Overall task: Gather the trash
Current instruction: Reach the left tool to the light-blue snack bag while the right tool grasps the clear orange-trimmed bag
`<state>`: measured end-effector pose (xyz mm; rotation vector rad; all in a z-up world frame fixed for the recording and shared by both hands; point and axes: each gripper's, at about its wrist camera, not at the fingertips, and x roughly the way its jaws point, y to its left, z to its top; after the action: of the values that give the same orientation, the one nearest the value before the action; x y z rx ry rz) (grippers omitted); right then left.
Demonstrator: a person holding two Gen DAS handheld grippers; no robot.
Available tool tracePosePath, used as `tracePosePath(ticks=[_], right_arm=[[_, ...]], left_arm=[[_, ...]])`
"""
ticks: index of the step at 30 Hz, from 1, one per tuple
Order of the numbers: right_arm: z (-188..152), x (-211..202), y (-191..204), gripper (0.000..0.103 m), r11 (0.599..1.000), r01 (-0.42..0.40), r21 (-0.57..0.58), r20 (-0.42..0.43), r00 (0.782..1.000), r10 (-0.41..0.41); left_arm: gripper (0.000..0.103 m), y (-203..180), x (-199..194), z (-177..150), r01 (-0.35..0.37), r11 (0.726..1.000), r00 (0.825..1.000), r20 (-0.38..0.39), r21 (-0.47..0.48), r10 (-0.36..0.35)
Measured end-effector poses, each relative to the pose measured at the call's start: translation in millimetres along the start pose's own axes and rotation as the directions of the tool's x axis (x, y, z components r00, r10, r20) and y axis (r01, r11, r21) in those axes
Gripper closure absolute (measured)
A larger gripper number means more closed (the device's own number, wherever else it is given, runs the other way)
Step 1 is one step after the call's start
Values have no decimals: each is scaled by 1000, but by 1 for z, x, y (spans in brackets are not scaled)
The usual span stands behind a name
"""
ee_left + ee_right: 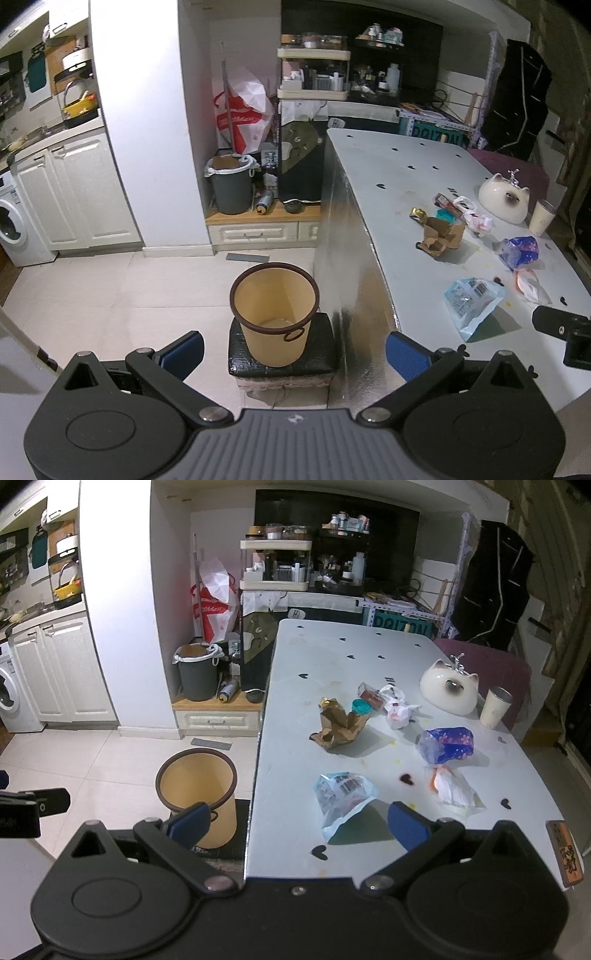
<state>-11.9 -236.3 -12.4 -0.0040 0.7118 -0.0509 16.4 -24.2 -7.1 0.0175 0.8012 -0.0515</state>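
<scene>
A tan bin (274, 312) (197, 794) with a dark rim stands empty on a black stool (282, 363) left of the white table (373, 173) (295, 738). Trash lies on the table: a light blue clear packet (341, 797) (471, 304), crumpled brown paper (338, 727) (439, 236), a blue floral wrapper (447, 744) (519, 251), a white and orange wrapper (452, 786) (530, 282), and a white plastic bag (397, 707) (474, 216). My left gripper (295, 352) is open and empty above the bin. My right gripper (297, 825) is open and empty, just short of the blue packet.
A cat-shaped ceramic dish (448, 692) and a cream cup (495, 709) stand at the table's right. A grey lined bin (231, 184) stands on a low cabinet by the wall. A washing machine (14, 225) is far left. The floor is tiled.
</scene>
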Motion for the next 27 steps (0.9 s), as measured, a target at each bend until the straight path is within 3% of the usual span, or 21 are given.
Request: tracePosePath(ticks=[12,27], right_arm=[[2,12,-49,0,998,37,52,-18,999,-36],[26,65,-183,0,993,64,101,-51,997,-59]], left_arm=[[0,-46,23,17,50,997,999,-16,52,-49],[0,-171,75,54,86,994,995,-63,73,-81]])
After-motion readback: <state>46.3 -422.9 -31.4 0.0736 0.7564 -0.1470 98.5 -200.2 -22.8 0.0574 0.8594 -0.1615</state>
